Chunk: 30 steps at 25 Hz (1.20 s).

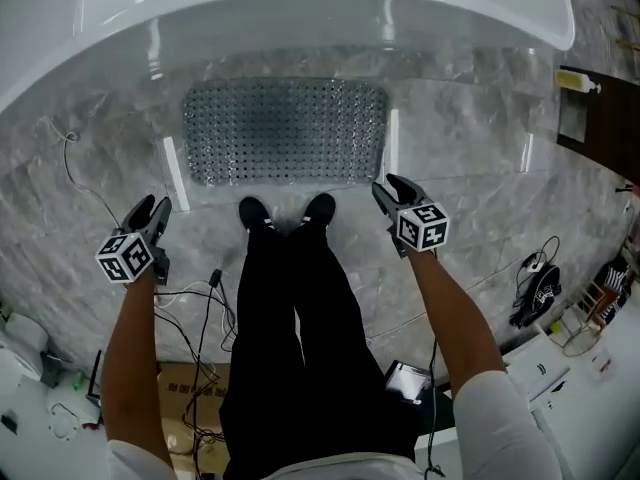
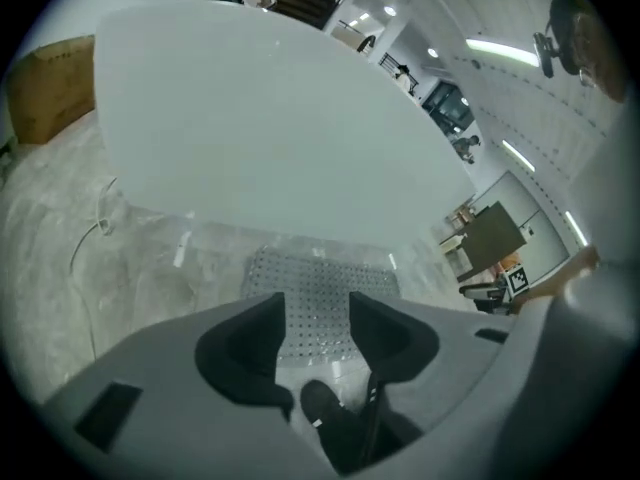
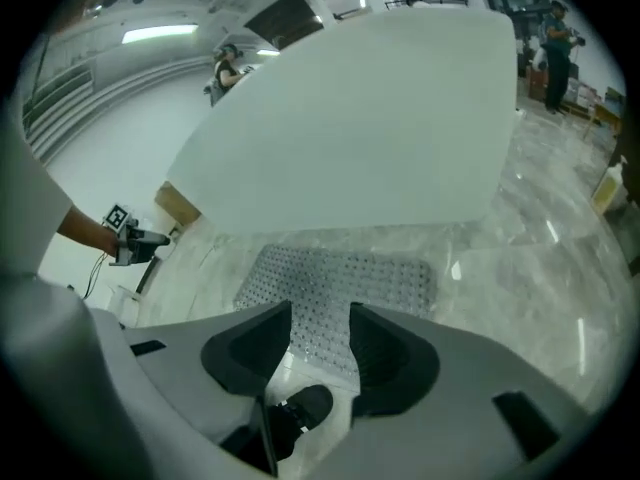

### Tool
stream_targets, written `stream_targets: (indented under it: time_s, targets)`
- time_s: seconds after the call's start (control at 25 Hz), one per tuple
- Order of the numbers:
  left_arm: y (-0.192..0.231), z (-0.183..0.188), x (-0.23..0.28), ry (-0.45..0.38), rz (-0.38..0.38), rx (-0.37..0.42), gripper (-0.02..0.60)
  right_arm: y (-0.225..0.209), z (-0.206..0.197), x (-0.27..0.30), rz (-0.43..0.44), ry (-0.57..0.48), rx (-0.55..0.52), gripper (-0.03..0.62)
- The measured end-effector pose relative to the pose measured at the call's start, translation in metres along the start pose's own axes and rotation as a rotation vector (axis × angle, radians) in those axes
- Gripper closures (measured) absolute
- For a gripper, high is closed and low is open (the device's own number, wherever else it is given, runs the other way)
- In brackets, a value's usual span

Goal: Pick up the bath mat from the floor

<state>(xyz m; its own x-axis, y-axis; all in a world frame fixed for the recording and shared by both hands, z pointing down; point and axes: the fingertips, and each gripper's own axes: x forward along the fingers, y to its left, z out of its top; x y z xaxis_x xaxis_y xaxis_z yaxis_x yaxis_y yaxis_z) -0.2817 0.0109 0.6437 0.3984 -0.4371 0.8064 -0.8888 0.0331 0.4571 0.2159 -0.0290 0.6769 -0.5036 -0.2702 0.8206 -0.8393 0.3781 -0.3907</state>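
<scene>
Head view: the bath mat (image 1: 285, 131) lies flat on the marble floor (image 1: 470, 198), beside the white bathtub (image 1: 300, 8), with its near edge just ahead of the person's black shoes (image 1: 255, 211). The left gripper (image 1: 155, 208) hovers off the mat's near left corner and the right gripper (image 1: 392, 190) off its near right corner, both apart from it. Each gripper view shows its jaws spread and empty, with only the mat on the floor beyond. Cables (image 1: 200, 298) trail near the left arm.
</scene>
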Motion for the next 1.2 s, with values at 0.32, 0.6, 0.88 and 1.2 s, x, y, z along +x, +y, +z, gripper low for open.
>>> stream_targets:
  time_s: [0.32, 0.6, 0.88, 1.2]
  targets:
    - [0.058, -0.058, 0.096, 0.110, 0.022, -0.046, 0.371, -0.077, -0.075, 0.060, -0.071, 0.074, 0.115, 0.402]
    - [0.073, -0.088, 0.174, 0.149, -0.009, -0.051, 0.359, -0.140, -0.106, 0.106, -0.118, 0.046, 0.174, 0.387]
    - [0.116, -0.102, 0.221, 0.219, 0.024, -0.003, 0.345, -0.189, -0.104, 0.157, -0.147, -0.005, 0.146, 0.350]
    - [0.169, -0.108, 0.257, 0.258, 0.102, 0.023, 0.333, -0.214, -0.114, 0.192, -0.128, 0.017, 0.154, 0.349]
